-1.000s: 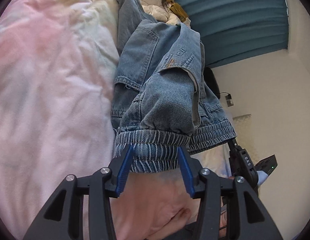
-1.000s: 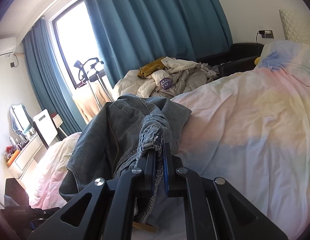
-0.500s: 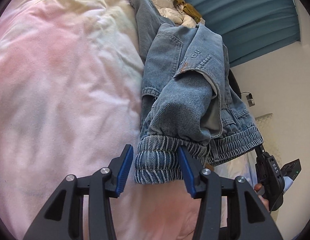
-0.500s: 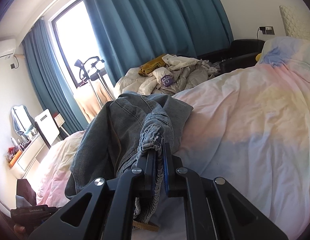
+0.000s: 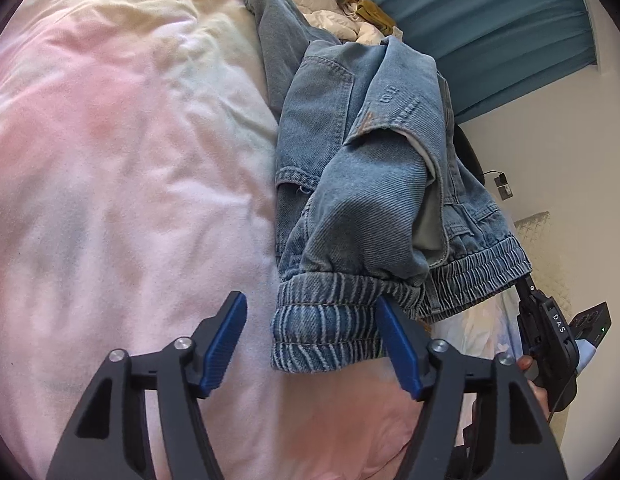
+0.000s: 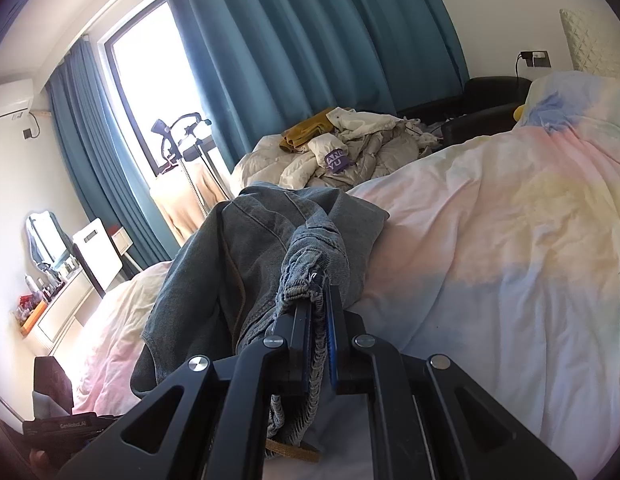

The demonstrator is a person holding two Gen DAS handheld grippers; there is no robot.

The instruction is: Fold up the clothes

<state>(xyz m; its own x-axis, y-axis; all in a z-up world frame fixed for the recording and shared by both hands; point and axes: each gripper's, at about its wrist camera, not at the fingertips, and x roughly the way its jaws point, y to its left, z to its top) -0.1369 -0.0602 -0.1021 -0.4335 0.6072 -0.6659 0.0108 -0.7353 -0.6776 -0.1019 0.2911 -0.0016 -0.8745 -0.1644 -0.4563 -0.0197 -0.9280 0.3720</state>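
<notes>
Tilting downward, left gripper (image 5: 312,338) agape

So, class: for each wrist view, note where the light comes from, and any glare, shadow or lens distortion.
Left wrist view: even daylight on the duvet and the denim jacket; the fisheye bends the edges into a dark ring. Right wrist view: the window is blown out to white, the jacket's near side lies in shadow, and the curtains curve.
</notes>
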